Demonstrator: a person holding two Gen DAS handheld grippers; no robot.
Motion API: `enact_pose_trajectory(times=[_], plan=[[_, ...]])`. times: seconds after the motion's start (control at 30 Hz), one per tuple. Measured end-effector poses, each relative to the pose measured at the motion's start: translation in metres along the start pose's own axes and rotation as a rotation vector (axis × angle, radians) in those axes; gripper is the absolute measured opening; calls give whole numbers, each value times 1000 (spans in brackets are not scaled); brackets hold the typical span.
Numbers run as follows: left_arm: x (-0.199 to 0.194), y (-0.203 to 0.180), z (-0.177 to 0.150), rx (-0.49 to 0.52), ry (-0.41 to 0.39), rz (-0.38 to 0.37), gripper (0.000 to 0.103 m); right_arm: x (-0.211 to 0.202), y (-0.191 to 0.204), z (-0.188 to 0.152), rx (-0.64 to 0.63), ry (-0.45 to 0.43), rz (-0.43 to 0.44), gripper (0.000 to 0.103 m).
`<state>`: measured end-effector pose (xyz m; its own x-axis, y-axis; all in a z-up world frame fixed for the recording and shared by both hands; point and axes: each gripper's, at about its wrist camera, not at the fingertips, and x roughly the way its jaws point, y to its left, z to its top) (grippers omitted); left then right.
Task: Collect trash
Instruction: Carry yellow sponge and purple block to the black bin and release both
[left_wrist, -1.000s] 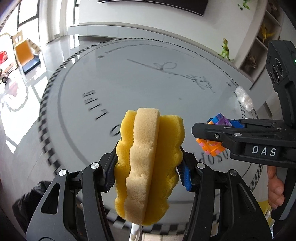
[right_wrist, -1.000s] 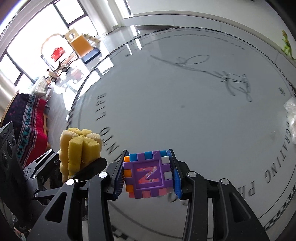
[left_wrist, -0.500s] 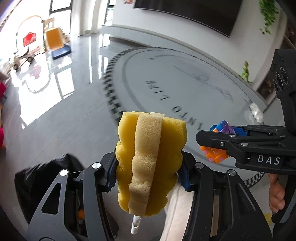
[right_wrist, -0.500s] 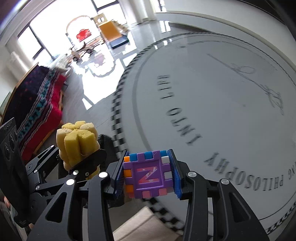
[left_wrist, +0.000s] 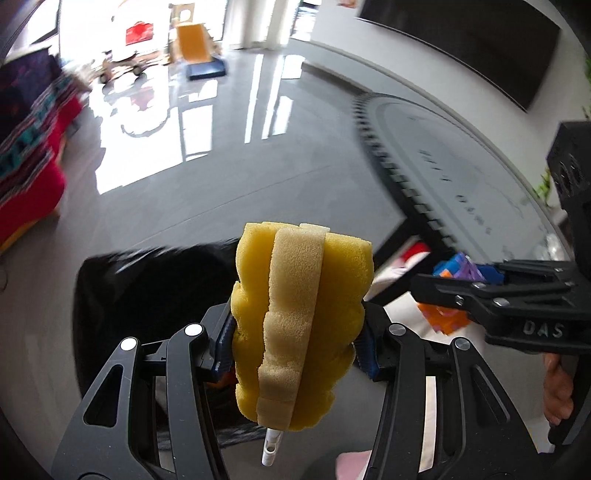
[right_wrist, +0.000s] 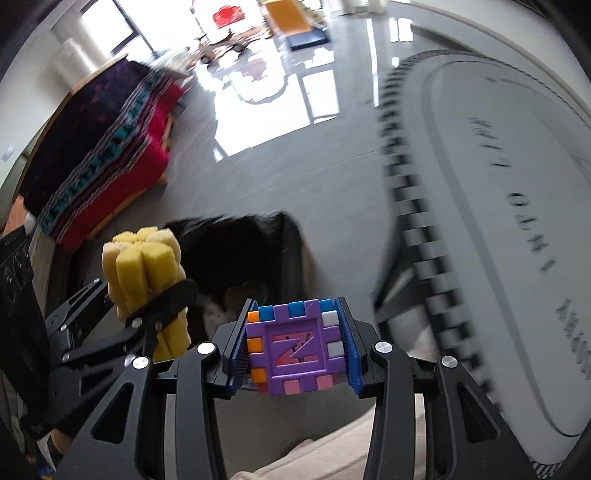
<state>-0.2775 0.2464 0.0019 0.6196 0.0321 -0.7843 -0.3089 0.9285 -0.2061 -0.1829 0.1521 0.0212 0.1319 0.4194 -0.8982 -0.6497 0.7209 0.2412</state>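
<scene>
Sponge (left_wrist: 299, 317) and cube (right_wrist: 297, 347), formerly over the rug, now overhang the black bag (right_wrist: 236, 254).

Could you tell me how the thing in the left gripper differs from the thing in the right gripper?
The sponge in the left gripper is soft, porous, yellow with a pale middle band; the cube in the right gripper is hard plastic, purple with coloured edge tiles and a Z. The sponge bulges well beyond its pads; the cube fits squarely between its own. Both are clamped and carried above the floor.

"DAS" is stamped on the right gripper (left_wrist: 480, 278); its purple cube (right_wrist: 298, 347) shows a "Z".
</scene>
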Motion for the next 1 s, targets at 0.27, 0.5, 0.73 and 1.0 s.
enact_pose_trajectory(times=[0.27,0.5,0.73,1.0], plan=[[-18,71,-23,-145,5,129,51,23,70,-10,-157,57,34,44],[-24,107,-36,-224,18,214,52,45,102,-15,-230,105,44,44],[-30,139,-45,-356,4,292,97,52,110,-20,-244,97,29,66],[-22,144,-53,-362,47,287,97,55,105,-23,-222,113,51,66]])
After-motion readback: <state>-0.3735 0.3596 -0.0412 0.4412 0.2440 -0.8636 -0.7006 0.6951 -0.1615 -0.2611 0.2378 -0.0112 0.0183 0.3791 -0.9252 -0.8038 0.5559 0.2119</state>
